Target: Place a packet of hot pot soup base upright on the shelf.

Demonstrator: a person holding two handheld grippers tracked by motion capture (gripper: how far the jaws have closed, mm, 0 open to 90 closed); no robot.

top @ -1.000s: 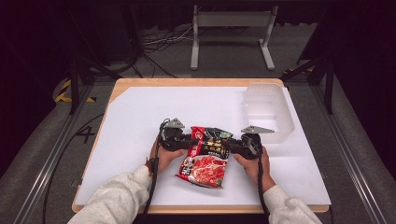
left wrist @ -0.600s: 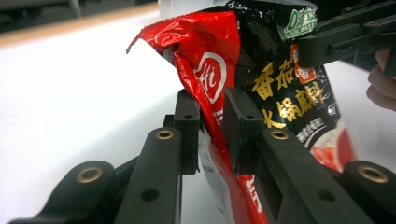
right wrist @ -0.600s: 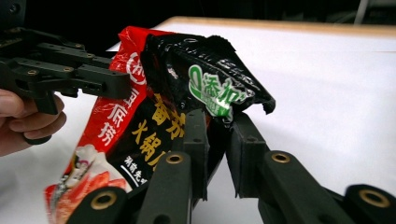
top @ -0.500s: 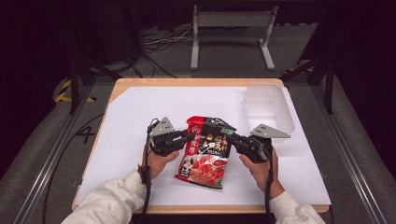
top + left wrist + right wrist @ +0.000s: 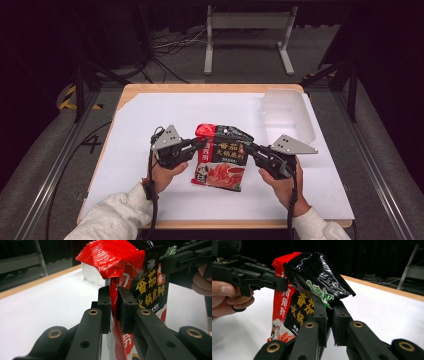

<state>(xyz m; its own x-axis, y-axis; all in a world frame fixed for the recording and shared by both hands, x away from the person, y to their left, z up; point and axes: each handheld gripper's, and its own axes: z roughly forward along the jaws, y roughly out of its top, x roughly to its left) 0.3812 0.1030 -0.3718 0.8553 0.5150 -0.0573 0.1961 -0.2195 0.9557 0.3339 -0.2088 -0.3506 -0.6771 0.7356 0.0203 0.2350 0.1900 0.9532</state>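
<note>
Packet (image 5: 222, 157) now raised, edges between both fingers (image 5: 110, 307).

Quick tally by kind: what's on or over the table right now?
Sauce packet: 1, held up by both sides
Clear plastic tray: 1, on the table's far right
Grippers: 2, left gripper and right gripper, each shut on the packet
Total: 4

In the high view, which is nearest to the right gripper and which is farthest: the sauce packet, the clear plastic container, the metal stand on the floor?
From the right gripper:
1. Sauce packet: clamped in its jaws, at the table's middle.
2. Clear plastic container: just beyond it, at the table's far right corner.
3. Metal stand: on the floor past the table's far edge.
</note>
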